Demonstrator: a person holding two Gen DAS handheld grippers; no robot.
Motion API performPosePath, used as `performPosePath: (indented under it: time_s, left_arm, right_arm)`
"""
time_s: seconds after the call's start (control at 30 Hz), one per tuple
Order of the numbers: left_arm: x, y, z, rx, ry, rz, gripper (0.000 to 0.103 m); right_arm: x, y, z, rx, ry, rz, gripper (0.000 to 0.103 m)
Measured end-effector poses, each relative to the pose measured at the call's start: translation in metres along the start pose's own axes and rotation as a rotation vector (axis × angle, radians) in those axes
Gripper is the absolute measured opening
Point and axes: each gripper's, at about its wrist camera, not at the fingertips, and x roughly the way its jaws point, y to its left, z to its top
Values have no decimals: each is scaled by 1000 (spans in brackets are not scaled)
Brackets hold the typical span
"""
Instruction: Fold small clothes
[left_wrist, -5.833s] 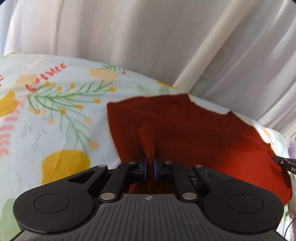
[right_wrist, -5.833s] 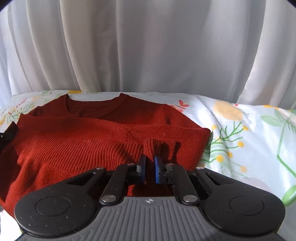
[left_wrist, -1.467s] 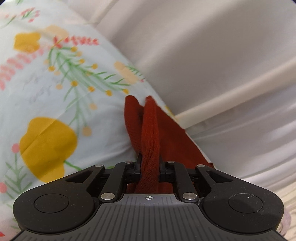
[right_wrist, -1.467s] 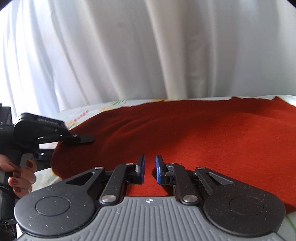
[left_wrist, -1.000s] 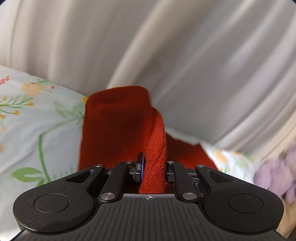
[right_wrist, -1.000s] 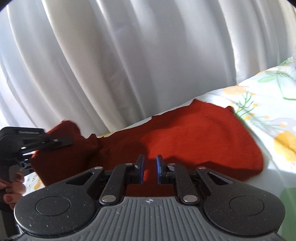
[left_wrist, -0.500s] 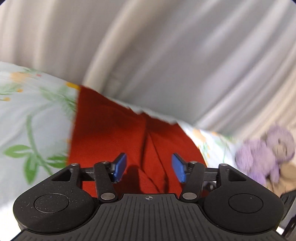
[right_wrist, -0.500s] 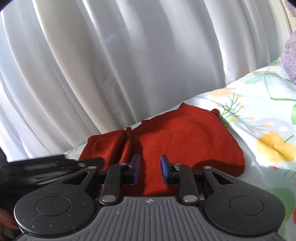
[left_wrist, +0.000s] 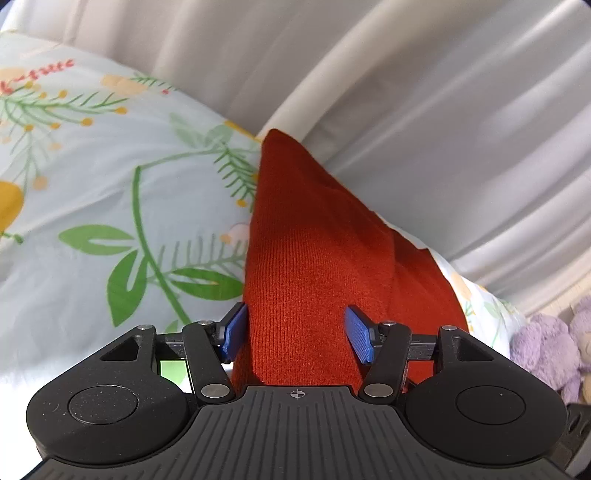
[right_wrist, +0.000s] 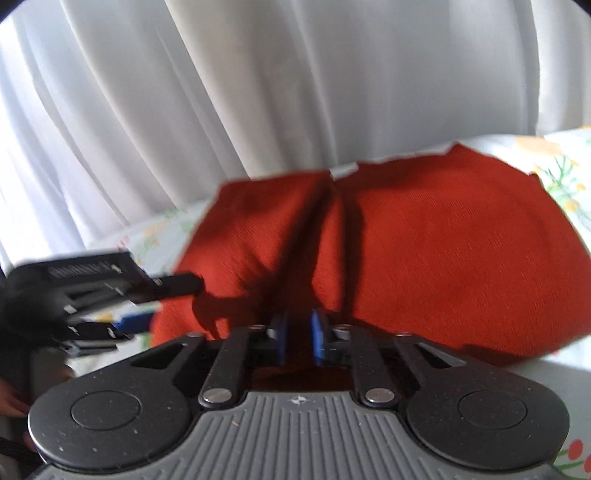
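Observation:
A red knit sweater (left_wrist: 314, 240) lies on the floral bedsheet (left_wrist: 110, 184), with one side folded over as a flap (right_wrist: 258, 229). My left gripper (left_wrist: 295, 325) is open and low over the sweater's near end. The cloth runs between its blue pads (left_wrist: 360, 338) and neither pad presses on it. In the right wrist view, which is blurred, the left gripper (right_wrist: 166, 302) reaches in from the left at the flap's edge. My right gripper (right_wrist: 297, 328) sits at the sweater's (right_wrist: 443, 240) near edge, its pads drawn close with dark red cloth between them.
White curtains (left_wrist: 406, 92) hang close behind the bed. A purple plush toy (left_wrist: 543, 347) lies at the right edge of the left wrist view. Part of a person's hand (right_wrist: 11, 398) shows at the lower left of the right wrist view.
My left gripper opened and let go of the sweater fold, which now lies flat. My right gripper widened briefly, then closed while moving nearer to the sweater's near edge.

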Motion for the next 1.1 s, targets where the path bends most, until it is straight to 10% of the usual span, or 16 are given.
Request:
performPosePath:
  time_s: [0.17, 0.43, 0.7, 1.1]
  left_arm:
    - [-14, 16, 6, -51, -19, 54, 65]
    - [-15, 16, 11, -11, -33, 186, 79]
    - [-11, 13, 9, 8, -25, 183, 84]
    - [-30, 30, 17, -52, -84, 226, 84]
  right_arm:
    - [-12, -12, 6, 40, 6, 42, 6]
    - [1, -33, 21, 309, 41, 321, 38]
    - [5, -17, 6, 119, 62, 146, 11]
    - [0, -42, 40, 222, 31, 177, 36]
